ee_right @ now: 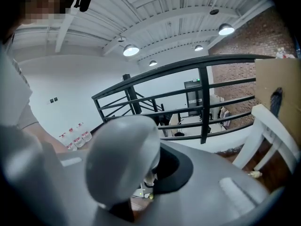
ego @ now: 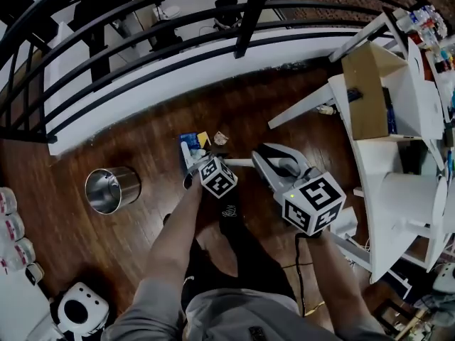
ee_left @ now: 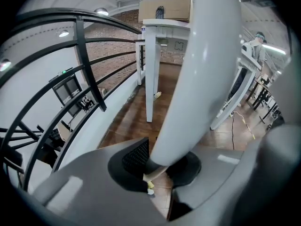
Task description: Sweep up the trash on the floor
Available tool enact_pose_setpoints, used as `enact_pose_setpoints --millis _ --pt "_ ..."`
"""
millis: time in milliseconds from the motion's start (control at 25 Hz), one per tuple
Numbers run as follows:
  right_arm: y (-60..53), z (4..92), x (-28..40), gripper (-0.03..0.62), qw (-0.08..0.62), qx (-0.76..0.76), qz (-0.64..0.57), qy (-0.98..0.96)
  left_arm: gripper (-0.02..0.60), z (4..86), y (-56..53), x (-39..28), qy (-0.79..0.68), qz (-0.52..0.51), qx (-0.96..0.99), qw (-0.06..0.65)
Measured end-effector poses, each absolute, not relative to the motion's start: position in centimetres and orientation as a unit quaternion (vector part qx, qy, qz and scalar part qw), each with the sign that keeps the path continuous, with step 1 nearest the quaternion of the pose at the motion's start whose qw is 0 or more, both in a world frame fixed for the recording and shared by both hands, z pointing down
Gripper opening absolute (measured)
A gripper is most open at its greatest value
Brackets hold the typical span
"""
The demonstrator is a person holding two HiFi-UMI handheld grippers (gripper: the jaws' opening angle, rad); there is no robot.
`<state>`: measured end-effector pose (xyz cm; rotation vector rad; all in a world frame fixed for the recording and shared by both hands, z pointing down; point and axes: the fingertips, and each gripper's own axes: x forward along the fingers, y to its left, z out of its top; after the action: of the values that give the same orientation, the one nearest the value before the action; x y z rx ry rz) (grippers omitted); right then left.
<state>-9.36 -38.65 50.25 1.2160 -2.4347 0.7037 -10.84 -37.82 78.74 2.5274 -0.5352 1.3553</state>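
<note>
White broom handle (ee_left: 202, 69) is being clamped at two heights, jaws of left gripper (ee_left: 159, 169) and right gripper (ee_right: 149, 175) both closed on it, likely for steering; trash (ego: 205, 141) is lying upper-centre on wooden floor (ego: 142, 137).

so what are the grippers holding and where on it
Both are shut on a white handle: the left gripper around its shaft, the right gripper on its rounded end.

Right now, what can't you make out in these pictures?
Head view: the trash is too small to identify; the left gripper partly covers the blue thing beside it.
Left gripper view: the white handle in its jaws hides much of the floor ahead.
Right gripper view: the rounded handle end blocks most of the floor.
</note>
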Motion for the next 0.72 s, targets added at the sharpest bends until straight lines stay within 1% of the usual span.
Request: enact_pose_setpoints --millis 200,320,520,720 --pt "-38.9 49.9 -4.8 0.057 0.163 0.452 0.247 -0.841 0.055 78.3 -38.2 -5.8 -0.161 0.456 0.869 0.102" --pt "-39.1 49.9 -2.6 0.058 0.156 0.461 0.255 -0.835 0.055 78.3 -38.2 -4.1 -0.15 0.463 0.868 0.097" --pt "-38.4 48.6 -1.2 0.059 0.126 0.456 0.27 -0.839 0.052 77.0 -37.1 -3.8 -0.132 0.488 0.858 0.087" --pt "-37.8 44.9 -2.9 0.06 0.078 0.434 0.259 -0.859 0.051 73.8 -35.8 -6.0 -0.136 0.501 0.85 0.095"
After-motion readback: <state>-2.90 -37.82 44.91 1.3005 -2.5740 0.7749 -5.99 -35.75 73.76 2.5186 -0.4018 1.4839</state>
